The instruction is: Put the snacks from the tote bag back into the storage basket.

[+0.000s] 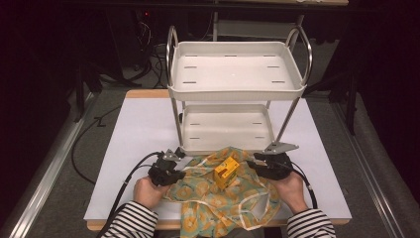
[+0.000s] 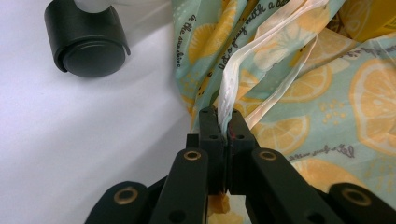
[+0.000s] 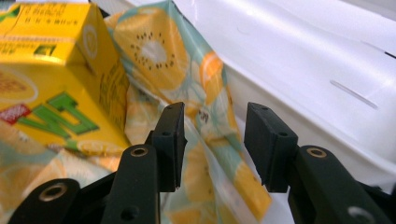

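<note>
A fruit-print bag [image 1: 218, 198] lies crumpled at the table's near edge, and a yellow carton [image 1: 226, 172] stands on it. My left gripper [image 1: 174, 173] is at the bag's left edge. In the left gripper view its jaws [image 2: 224, 119] are shut on the bag's white strap [image 2: 233, 74], with the printed cloth [image 2: 327, 93] spread to the right. My right gripper [image 1: 257, 166] is at the bag's right side. In the right gripper view its jaws [image 3: 212, 135] stand open with a fold of the bag [image 3: 159, 51] in the gap, unpressed. The carton [image 3: 46, 70] stands just left of it.
A white two-tier cart [image 1: 235, 74] stands on the white table [image 1: 138, 129] right behind the bag, its lower tray [image 1: 225, 129] close to both grippers. One black caster [image 2: 86, 39] sits left of my left gripper. The cart's tray wall [image 3: 303, 56] rises beside my right gripper.
</note>
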Tool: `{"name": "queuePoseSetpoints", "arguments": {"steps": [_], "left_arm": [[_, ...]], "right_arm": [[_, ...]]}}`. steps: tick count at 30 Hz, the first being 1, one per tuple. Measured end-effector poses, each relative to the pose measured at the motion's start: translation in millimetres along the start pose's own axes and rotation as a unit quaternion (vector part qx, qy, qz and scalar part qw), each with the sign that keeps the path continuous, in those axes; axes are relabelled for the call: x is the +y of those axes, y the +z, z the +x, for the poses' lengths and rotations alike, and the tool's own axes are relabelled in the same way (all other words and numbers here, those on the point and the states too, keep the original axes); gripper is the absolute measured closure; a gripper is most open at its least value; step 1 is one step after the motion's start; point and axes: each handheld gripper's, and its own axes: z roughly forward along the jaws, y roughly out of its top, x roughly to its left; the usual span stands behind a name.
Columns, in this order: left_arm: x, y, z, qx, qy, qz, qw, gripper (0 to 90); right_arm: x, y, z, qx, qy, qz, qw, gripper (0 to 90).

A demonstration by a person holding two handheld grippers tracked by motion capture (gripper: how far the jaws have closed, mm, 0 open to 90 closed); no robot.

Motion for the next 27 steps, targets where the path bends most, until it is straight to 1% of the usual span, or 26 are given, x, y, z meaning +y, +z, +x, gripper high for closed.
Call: {"name": "queuePoseSetpoints", "arguments": {"steps": [2, 4, 6, 7, 8, 11, 14, 16, 17, 20, 23, 27], "left_arm": [[0.0, 0.9, -0.1, 0.000, -0.001, 0.000, 1.0000, 88.2], [-0.2, 0.8, -0.3, 0.000, 0.002, 0.002, 1.0000, 88.2], [-0.6, 0.8, -0.9, 0.000, 0.003, 0.001, 1.0000, 88.2], [-0.8, 1.0, -1.0, 0.001, 0.003, 0.000, 1.0000, 88.1], [-0.9, 1.2, -1.1, 0.000, 0.002, 0.001, 1.0000, 88.2], [-0.8, 2.3, -1.3, -0.001, 0.000, 0.001, 1.0000, 88.1], [-1.0, 2.5, -1.6, 0.000, 0.004, 0.003, 1.0000, 88.1], [-1.5, 2.2, -2.3, 0.000, 0.004, 0.002, 1.0000, 88.1], [-1.7, 1.9, -2.5, -0.001, 0.005, 0.002, 1.0000, 88.2], [-1.3, 1.4, -2.3, 0.000, 0.006, 0.000, 1.0000, 88.2], [-0.7, 1.3, -1.7, 0.000, 0.003, -0.001, 1.0000, 88.2], [0.1, 0.1, -0.2, 0.004, 0.006, -0.004, 1.0000, 88.5]], "right_arm": [[2.7, 4.0, 0.9, 0.002, 0.003, -0.001, 1.0000, 59.1], [4.6, 7.3, 2.0, -0.001, 0.002, -0.003, 1.0000, 60.0], [5.8, 11.0, 0.8, -0.001, 0.002, -0.001, 1.0000, 62.2], [6.7, 12.5, 0.6, -0.002, 0.007, 0.004, 1.0000, 63.4], [7.3, 13.6, -0.1, -0.001, 0.007, 0.005, 1.0000, 65.1], [9.2, 15.5, 0.1, 0.010, 0.012, 0.001, 0.9999, 75.3], [9.8, 17.7, 1.2, 0.016, 0.002, 0.007, 0.9998, 86.0], [9.2, 18.9, 1.6, 0.014, -0.001, 0.014, 0.9998, 89.7], [8.6, 19.9, 1.3, 0.015, -0.001, 0.011, 0.9998, 90.0], [7.8, 20.2, 0.9, 0.014, -0.002, 0.018, 0.9997, 90.0], [4.0, 22.6, -1.3, 0.010, -0.002, 0.037, 0.9993, 90.0], [-5.0, 27.3, -8.0, -0.001, 0.010, 0.071, 0.9974, 90.0]]}}
